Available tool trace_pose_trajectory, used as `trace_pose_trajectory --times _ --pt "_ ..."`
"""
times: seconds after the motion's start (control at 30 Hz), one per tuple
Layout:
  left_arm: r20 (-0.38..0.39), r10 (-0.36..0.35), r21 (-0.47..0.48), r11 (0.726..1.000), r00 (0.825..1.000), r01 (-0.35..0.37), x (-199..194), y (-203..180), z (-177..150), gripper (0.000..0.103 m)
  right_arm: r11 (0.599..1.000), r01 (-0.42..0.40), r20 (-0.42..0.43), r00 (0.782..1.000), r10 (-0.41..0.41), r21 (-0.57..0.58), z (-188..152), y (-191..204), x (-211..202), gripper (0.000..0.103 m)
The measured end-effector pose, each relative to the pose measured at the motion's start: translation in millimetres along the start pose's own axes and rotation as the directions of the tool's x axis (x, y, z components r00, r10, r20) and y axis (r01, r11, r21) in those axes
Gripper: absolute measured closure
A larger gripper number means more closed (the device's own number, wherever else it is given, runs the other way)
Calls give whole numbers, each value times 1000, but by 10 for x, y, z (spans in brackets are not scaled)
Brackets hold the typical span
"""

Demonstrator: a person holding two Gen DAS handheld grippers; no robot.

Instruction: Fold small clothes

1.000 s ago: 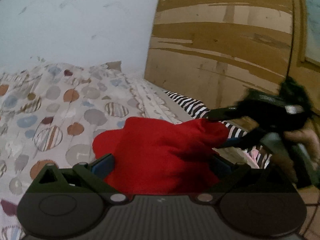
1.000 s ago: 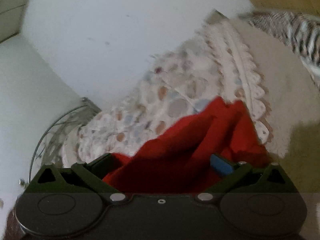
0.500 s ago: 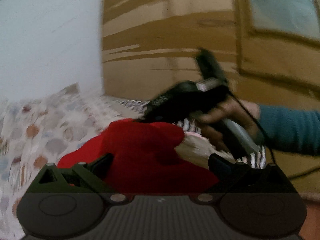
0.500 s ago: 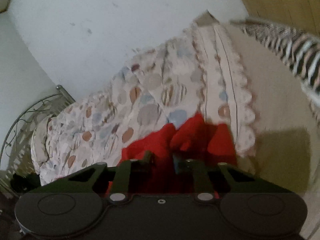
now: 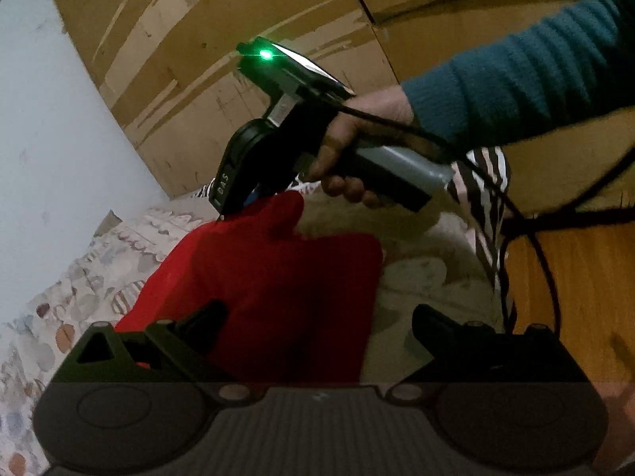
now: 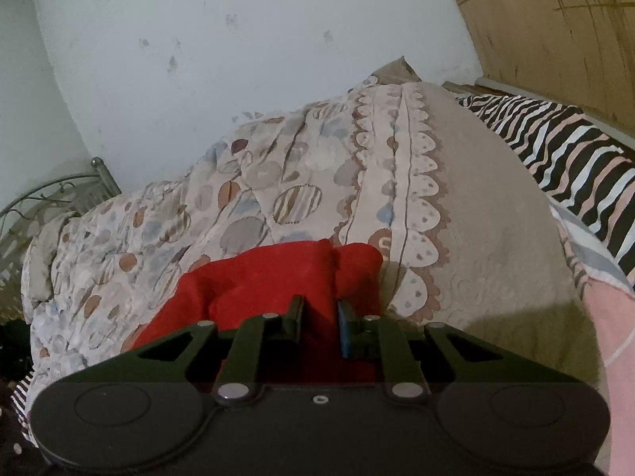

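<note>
A small red garment [image 5: 278, 281] lies on the patterned bedspread [image 5: 79, 289]. In the left wrist view my left gripper [image 5: 317, 317] is open, jaws wide apart, just above the garment's near edge. In that view my right gripper [image 5: 254, 202], held by a hand in a teal sleeve, pinches the garment's far corner. In the right wrist view the right gripper [image 6: 319, 317] is shut on a fold of the red garment [image 6: 270, 277].
A bedspread with round patterns [image 6: 258, 182] covers the bed. A zebra-striped cloth [image 6: 563, 146] lies at the right. A wooden panel [image 5: 238, 39] stands behind the bed, beside a white wall [image 6: 198, 59]. A metal bed frame [image 6: 51, 194] is at the left.
My right gripper closed on the red garment's corner and lifted it. My left gripper swung right, and its view now faces the wooden panel and the right hand.
</note>
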State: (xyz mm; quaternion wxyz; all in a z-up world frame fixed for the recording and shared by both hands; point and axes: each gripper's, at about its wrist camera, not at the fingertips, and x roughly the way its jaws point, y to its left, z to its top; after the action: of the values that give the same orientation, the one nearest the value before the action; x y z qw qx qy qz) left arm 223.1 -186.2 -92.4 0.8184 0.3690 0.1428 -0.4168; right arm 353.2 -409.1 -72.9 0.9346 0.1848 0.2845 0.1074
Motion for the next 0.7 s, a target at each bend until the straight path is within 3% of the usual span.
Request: trace_pose_trajectory --times 0.13,0.17,0.23,0.3,0.47,0.63,0.7 --pt "-18 61 72 996 998 -59 25 -150 15 2 999 40 6 999 -40 -34 -16 116 28 77" --pt "-17 65 70 995 998 -64 9 -162 19 2 998 53 12 999 -52 -31 -7 145 -6 71" --pt "-7 49 35 998 999 -48 -16 -149 40 2 998 58 21 998 -57 -35 16 208 -98 54" --pt "5 28 -13 1000 1000 -28 -36 -117 42 2 998 28 37 999 -26 -54 18 293 -221 22" --pt "17 -6 -40 999 1000 6 -75 -131 38 2 990 -47 -22 999 45 -133 -57 513 -394 9" --pt "14 -18 -12 1000 1000 18 -37 -313 -3 2 975 37 -93 994 -58 -218 -249 583 -302 5" --pt "10 -9 3 1000 1000 9 -6 -396 -19 2 982 54 -103 992 -74 -183 -365 488 -256 1"
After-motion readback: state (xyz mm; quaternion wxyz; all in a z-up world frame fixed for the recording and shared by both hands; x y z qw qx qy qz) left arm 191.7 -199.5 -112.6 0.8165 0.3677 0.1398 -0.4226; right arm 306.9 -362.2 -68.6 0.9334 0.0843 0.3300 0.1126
